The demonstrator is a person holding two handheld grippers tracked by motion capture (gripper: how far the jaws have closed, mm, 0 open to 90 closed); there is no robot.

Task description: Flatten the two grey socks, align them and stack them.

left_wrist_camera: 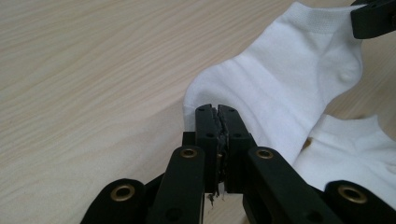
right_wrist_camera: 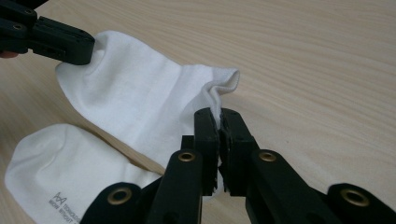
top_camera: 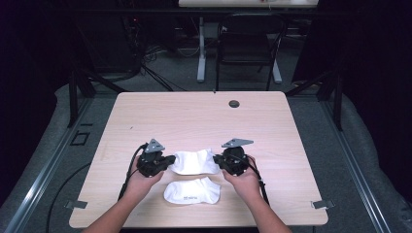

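Observation:
Two white ankle socks are on the light wooden table. The far sock is stretched between both grippers. My left gripper is shut on its left end; in the left gripper view the jaws pinch the white fabric. My right gripper is shut on its right end, and in the right gripper view the cuff is bunched between the closed jaws. The near sock lies flat on the table, with small grey print, just in front of the held one.
A round cable hole sits near the table's far edge. Beyond the table stand a black chair and a white desk leg. Metal clips mark the front corners.

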